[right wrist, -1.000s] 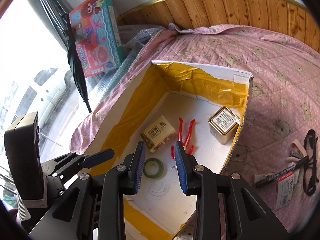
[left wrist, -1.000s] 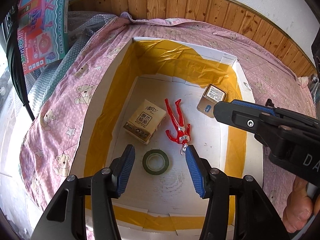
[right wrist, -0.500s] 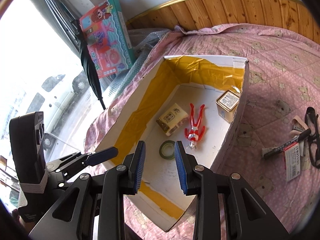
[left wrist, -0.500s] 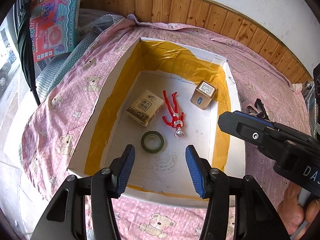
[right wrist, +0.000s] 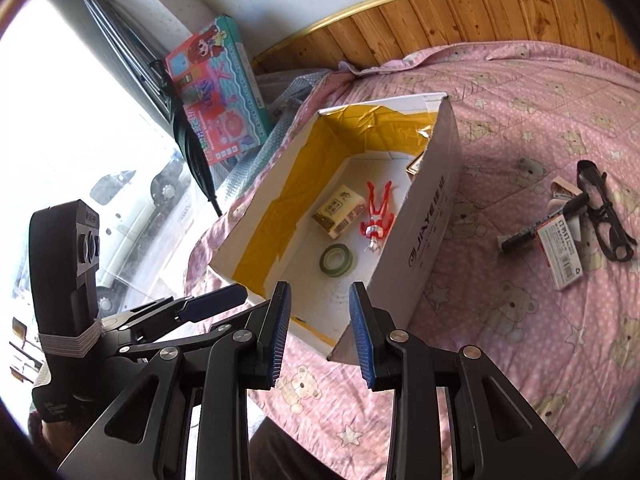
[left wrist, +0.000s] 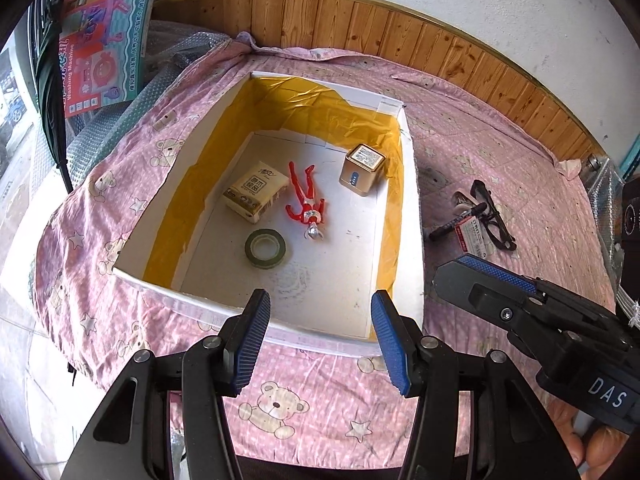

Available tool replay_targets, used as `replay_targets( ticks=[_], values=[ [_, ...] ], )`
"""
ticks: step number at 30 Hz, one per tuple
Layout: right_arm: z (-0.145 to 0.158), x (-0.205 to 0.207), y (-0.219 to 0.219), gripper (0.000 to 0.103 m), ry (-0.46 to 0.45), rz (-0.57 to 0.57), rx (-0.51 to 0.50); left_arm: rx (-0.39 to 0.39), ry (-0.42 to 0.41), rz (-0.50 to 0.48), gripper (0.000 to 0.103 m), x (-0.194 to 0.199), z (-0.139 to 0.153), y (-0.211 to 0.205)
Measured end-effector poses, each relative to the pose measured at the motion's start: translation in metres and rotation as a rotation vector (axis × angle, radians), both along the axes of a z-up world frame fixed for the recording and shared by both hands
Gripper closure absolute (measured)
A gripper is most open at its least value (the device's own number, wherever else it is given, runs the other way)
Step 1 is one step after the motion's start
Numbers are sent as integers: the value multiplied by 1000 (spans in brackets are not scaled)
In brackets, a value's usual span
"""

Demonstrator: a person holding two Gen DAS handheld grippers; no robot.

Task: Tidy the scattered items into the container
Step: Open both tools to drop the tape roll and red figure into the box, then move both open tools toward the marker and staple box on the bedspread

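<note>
A white cardboard box [left wrist: 412, 216] [right wrist: 432, 200] with yellow tape inside sits on the pink bedspread. Lying in it are a tissue pack [left wrist: 256, 192] [right wrist: 338, 210], a red toy figure [left wrist: 306, 204] [right wrist: 376, 216], a green tape roll [left wrist: 266, 248] [right wrist: 337, 260] and a gold tin [left wrist: 362, 170]. On the bedspread right of the box rest a black marker [left wrist: 460, 222] [right wrist: 544, 224], a white card box [right wrist: 560, 252] and black glasses [left wrist: 492, 220] [right wrist: 604, 210]. My left gripper [left wrist: 320, 344] hangs open and empty above the box's near rim. My right gripper [right wrist: 318, 336] is open and empty at the box's near corner.
A colourful toy carton [left wrist: 108, 28] [right wrist: 216, 88] leans at the back left beside bubble wrap [left wrist: 100, 128] and a black folded umbrella [right wrist: 188, 136]. A wooden headboard [left wrist: 440, 44] curves behind the bed. The bed's left edge drops beside a bright window [right wrist: 80, 140].
Both grippers have pulled back and up from the box, so it looks smaller. The marker, card box and glasses have come into the left wrist view.
</note>
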State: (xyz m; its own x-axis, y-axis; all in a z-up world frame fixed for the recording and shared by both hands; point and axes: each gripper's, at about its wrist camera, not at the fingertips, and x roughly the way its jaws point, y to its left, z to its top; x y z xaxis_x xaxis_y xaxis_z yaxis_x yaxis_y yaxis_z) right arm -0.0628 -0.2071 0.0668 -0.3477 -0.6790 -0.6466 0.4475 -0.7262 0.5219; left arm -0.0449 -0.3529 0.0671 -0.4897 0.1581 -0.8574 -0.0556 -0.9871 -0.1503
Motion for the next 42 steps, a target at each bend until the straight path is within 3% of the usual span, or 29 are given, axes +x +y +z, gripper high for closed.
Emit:
replay_targets(
  ticks=[11, 22, 27, 37, 42],
  values=[
    [-9, 28, 62, 69, -5, -88, -14, -23, 35, -105, 49, 25, 14, 58],
    [-28, 38, 139, 69, -20, -236, -62, -75, 34, -233, 49, 29, 7, 125],
    [-44, 24, 165, 69, -56, -303, -59, -97, 17, -280, 48, 16, -6, 153],
    [-70, -26, 176, 68, -79, -329, 9, -132, -44, -305, 47, -30, -44, 189],
    [-80, -62, 163, 60, -46, -296, 99, -135, -77, -299, 47, -47, -59, 191]
  ],
)
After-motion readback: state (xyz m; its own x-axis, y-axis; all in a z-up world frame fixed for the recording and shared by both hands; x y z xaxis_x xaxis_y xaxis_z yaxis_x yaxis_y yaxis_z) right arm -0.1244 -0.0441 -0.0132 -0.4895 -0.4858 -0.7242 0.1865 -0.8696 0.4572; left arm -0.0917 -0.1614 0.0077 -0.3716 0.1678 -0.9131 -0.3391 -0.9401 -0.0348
